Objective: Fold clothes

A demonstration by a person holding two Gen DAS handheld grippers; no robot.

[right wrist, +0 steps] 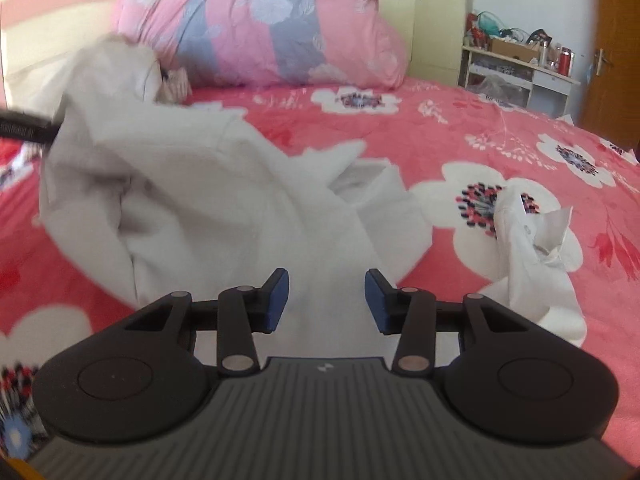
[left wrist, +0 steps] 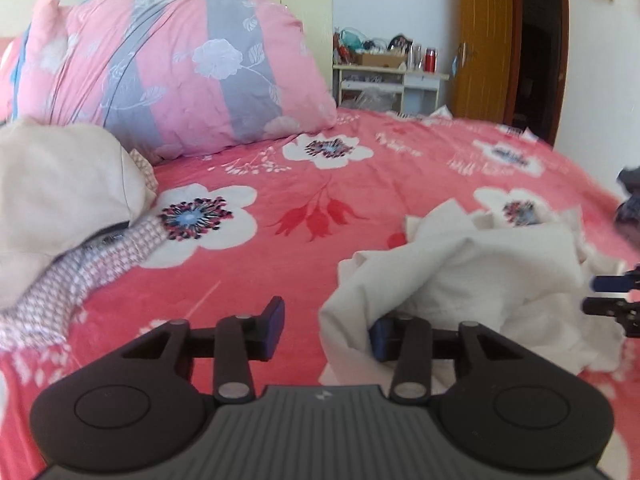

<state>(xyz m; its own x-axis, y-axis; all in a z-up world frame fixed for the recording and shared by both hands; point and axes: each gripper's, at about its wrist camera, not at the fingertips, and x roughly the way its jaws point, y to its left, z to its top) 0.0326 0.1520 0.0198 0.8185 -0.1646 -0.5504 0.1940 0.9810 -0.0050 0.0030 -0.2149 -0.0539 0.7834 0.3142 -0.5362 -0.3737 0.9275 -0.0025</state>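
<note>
Two tongs stood with their jaws apart, gripping nothing: your left tongs (left wrist: pixel 326 330) had bedspread between the pads, a fold of the white garment (left wrist: pixel 472 276) draped on the right-hand pad; your right tongs (right wrist: pixel 326 300) gaped over the same crumpled cloth. It lay on the red flowered bed (left wrist: pixel 300 184). Beyond sat a cream pile (left wrist: pixel 60 188) and a pink-and-grey pillow (left wrist: pixel 180 68).
</note>
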